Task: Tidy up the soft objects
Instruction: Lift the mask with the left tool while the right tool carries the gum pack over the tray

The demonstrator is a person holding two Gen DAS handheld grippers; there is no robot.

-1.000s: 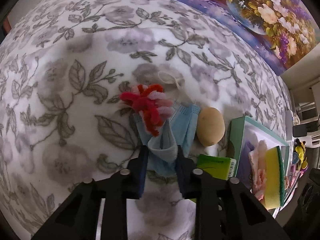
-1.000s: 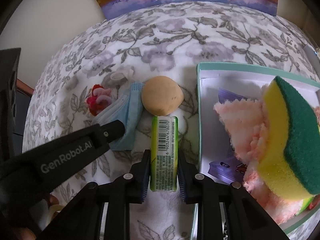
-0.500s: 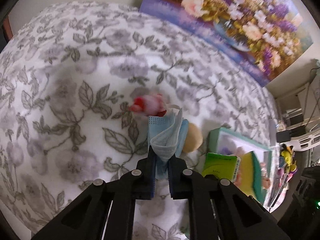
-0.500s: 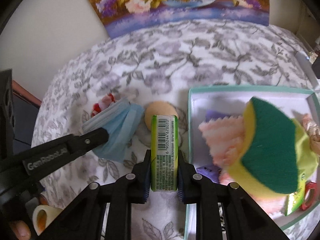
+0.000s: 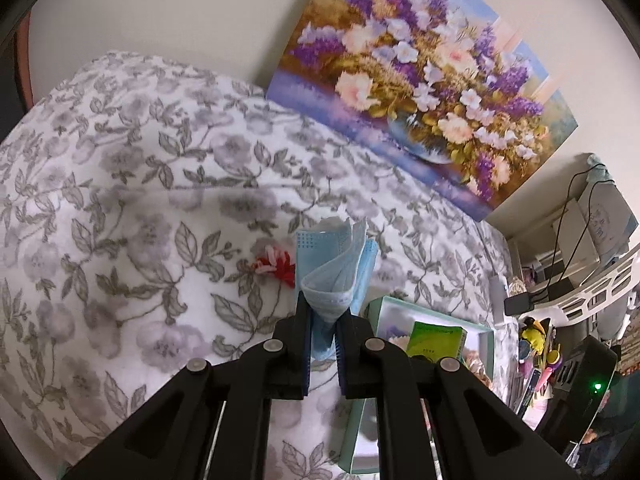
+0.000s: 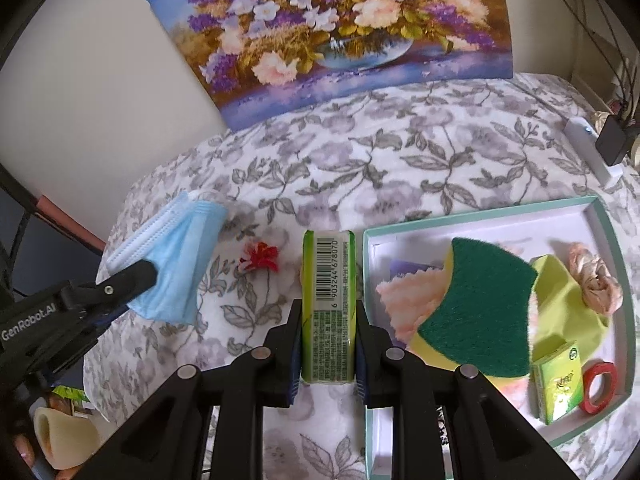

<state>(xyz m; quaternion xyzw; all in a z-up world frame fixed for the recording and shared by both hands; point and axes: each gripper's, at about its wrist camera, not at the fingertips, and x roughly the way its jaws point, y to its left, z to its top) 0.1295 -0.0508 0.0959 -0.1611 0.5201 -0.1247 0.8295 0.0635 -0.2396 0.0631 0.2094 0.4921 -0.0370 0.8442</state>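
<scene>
My left gripper (image 5: 323,316) is shut on a folded blue face mask (image 5: 334,264), held up above the flowered blanket (image 5: 120,208). In the right wrist view the same mask (image 6: 176,264) hangs at the left in that gripper (image 6: 138,276). My right gripper (image 6: 328,312) is shut on a green tissue pack (image 6: 327,300), lifted beside the teal-rimmed white tray (image 6: 600,216). A red and pink fuzzy bundle (image 6: 259,257) lies on the blanket between the two grippers. The tan round object seen earlier is hidden behind the pack.
The tray holds a green and yellow sponge (image 6: 476,304), a pink cloth (image 6: 404,300), a small green pack (image 6: 558,376), a red ring (image 6: 598,384) and a beige fabric rose (image 6: 596,280). A flower painting (image 6: 344,24) leans on the wall. Shelves with clutter (image 5: 560,320) stand at the right.
Both grippers rose off the blanket. The left one closed tight on the mask and lifted it away from the red bundle; the right one lifted the tissue pack.
</scene>
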